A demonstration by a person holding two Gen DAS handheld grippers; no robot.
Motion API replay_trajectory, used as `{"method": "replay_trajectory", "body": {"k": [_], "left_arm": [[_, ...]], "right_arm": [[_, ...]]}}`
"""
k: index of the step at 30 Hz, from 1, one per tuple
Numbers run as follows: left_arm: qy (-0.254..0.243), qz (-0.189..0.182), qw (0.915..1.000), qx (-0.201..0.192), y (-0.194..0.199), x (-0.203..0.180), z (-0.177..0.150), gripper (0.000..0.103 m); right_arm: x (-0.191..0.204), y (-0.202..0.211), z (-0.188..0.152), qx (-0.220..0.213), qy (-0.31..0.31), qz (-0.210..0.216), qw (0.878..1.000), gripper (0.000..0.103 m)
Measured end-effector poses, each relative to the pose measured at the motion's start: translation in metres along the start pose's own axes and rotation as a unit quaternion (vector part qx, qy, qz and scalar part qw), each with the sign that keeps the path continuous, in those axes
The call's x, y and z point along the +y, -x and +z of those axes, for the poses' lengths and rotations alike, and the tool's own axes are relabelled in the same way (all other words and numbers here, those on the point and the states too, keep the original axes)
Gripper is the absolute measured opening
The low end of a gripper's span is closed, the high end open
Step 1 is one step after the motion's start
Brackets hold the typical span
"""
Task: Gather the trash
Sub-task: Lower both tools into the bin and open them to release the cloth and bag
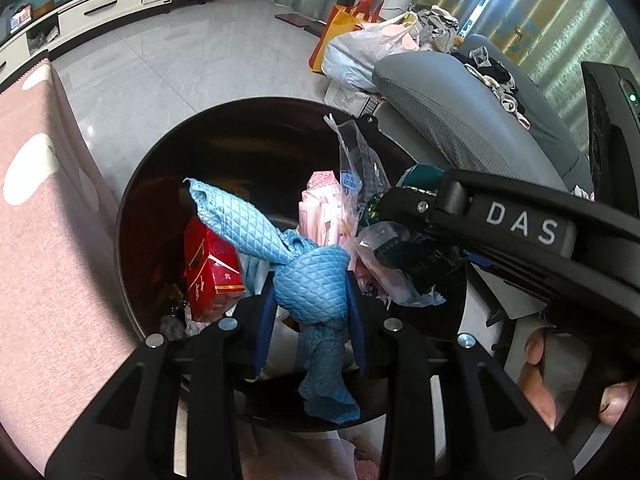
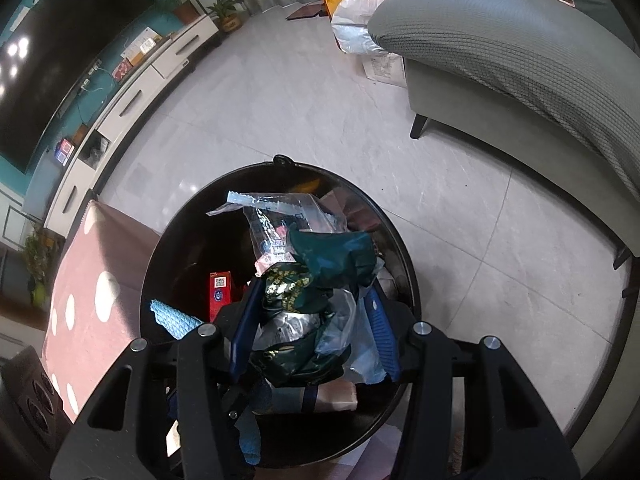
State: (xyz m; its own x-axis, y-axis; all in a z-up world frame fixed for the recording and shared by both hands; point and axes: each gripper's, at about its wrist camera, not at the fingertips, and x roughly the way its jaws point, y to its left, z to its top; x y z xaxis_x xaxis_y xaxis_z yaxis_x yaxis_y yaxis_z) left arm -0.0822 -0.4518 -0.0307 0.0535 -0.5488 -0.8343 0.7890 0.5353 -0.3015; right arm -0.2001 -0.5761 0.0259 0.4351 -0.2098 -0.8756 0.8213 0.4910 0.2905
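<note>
The left gripper [image 1: 312, 300] is clamped on a blue quilted cloth [image 1: 308, 280], its blue pads pressed against the bunched middle of it. The cloth hangs over the open mouth of a round black bin [image 1: 132, 216]. Its long axis runs roughly along the gripper's line: one twisted end points up and away to the left, over the bin's far inside wall, while the other end trails back toward the camera and droops between the fingers, over the bin's near rim.

The right gripper [image 2: 316, 328] sits just beside the left one, also over the bin, with a bundle of wrappers [image 2: 304, 300] between its blue pads — a dark green foil packet with gold print, crumpled clear plastic and a pale bluish film. Its jaws are set wider than the left's, and the bundle fills the gap from pad to pad, so it reads as gripped. The bundle stands up out of the fingers, its long side pointing forward and up toward the bin's far rim, with a clear bag with a serrated edge [image 2: 276, 204] sticking out at the top.

Inside the bin lie a red carton [image 1: 212, 268], tilted against the left wall, and pink-printed packaging [image 1: 320, 208] near the middle. The bin stands on a grey tiled floor [image 2: 320, 100], between a pink mat with white dots [image 1: 44, 216] and a grey sofa [image 2: 500, 40]
</note>
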Motion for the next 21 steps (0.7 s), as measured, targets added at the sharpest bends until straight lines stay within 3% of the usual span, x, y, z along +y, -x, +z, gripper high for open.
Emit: {"method": "replay_trajectory", "body": {"k": [21], "left_arm": [[-0.003,-0.003,0.9998,0.019,-0.01,-0.004,0.004,0.035]], "right_arm": [[-0.001,-0.011,-0.001,0.019,0.01,-0.009,1.0,0.055]]}}
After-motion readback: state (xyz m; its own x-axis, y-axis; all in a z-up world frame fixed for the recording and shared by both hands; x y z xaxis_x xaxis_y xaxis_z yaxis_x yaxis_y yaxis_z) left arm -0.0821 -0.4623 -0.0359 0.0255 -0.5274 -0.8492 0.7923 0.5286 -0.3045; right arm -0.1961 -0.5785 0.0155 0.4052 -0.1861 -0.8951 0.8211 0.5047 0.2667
